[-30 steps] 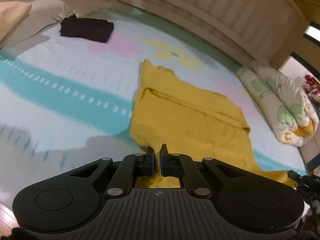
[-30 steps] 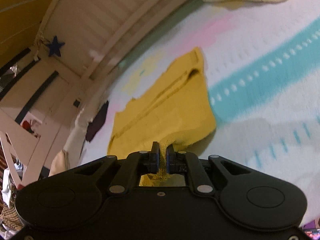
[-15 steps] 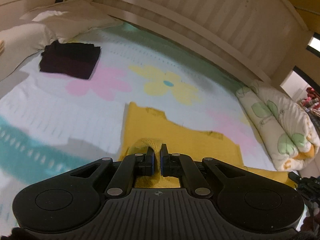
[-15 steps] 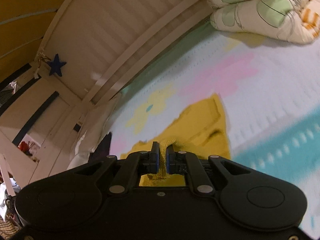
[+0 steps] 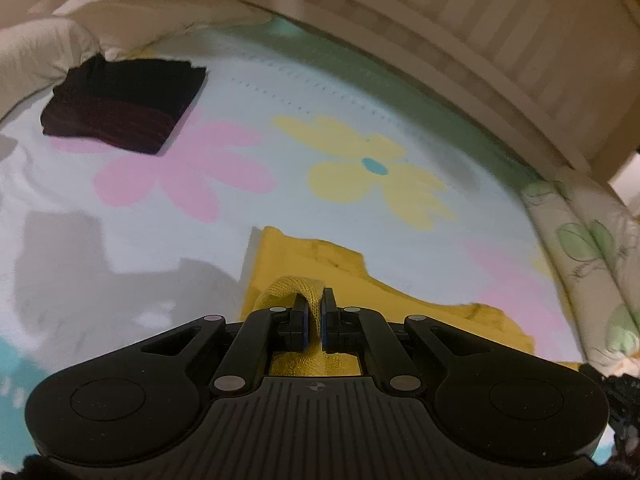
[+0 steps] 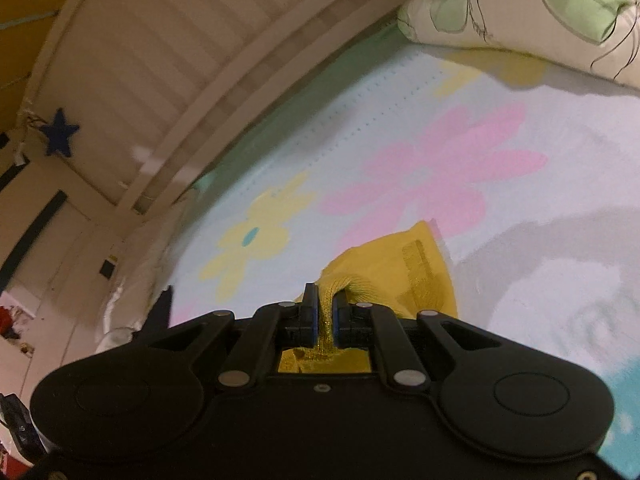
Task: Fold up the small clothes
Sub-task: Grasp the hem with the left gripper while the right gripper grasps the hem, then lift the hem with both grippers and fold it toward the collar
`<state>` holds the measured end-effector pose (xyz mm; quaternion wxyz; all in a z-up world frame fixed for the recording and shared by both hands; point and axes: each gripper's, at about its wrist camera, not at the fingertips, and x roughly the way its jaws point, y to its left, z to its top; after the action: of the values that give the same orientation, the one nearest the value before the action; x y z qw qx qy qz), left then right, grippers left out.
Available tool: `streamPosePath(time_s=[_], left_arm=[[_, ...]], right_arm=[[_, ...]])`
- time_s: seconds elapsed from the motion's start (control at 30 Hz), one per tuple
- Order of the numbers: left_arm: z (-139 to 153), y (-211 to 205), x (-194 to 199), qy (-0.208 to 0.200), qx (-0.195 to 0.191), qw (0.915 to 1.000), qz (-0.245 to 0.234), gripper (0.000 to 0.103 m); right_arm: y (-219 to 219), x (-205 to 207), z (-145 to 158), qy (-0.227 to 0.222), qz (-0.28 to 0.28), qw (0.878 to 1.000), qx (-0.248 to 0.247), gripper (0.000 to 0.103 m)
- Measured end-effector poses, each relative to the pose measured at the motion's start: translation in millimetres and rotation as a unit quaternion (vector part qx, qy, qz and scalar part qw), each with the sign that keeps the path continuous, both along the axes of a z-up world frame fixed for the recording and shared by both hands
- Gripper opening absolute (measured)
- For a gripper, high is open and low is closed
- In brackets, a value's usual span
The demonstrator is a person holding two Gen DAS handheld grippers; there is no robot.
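A yellow knit garment (image 5: pixel 320 264) lies on the flowered bed sheet (image 5: pixel 240 92), partly folded over itself. My left gripper (image 5: pixel 314 304) is shut on a rolled edge of it, low over the sheet. In the right wrist view the same yellow garment (image 6: pixel 400 268) bunches up from my right gripper (image 6: pixel 325 300), which is shut on its knit hem. Most of the garment lies hidden under both gripper bodies.
A folded dark garment (image 5: pixel 124 104) lies at the far left by a white pillow (image 5: pixel 36 60). A rolled floral duvet (image 5: pixel 592 264) lies at the right, also in the right wrist view (image 6: pixel 540 12). A slatted wooden bed rail (image 5: pixel 460 40) runs behind.
Both grippers have carried the garment's near edge forward over the rest, toward the far side of the bed. Much less yellow cloth shows ahead of the fingers than before.
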<state>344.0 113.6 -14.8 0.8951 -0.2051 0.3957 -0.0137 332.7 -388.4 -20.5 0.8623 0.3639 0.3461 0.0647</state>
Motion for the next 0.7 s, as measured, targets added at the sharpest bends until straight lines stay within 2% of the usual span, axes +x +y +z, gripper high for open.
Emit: streamPosePath(time_s=[0.17,0.4,0.53,0.6,0.67,0.7], left_arm=[[-25.2,3.5,22.7,0.019,0.004,0.9998,0.007,0.005],[-51.0,10.4,38.8,0.021,0.007,0.9996,0.02,0.007],[-61.7,22.6,41.9,0.011,-0.029,0.9995,0.01,0.007],[-62.5,28.3,40.6,0.012,-0.045,0.9989,0.006,0.009],[-57.9,27.8,38.2,0.006,-0.037,0.9993,0.004,0.016],[-53.3,25.6,35.4,0.0,-0.023,0.9997,0.003,0.029]], right_arm=[[5.3,23.0,-24.7,0.022,0.001,1.0,-0.013,0.015],[8.0,40.7,-44.9,0.038,0.005,0.998,-0.043,0.019],[7.7,42.6,-49.5,0.037,0.0,0.998,-0.048,0.022],[7.9,40.7,-47.9,0.027,-0.003,0.998,-0.057,0.039],[7.2,36.7,-42.2,0.008,-0.01,0.997,-0.072,0.072],[6.0,33.4,-37.2,-0.005,-0.013,0.997,-0.08,0.079]])
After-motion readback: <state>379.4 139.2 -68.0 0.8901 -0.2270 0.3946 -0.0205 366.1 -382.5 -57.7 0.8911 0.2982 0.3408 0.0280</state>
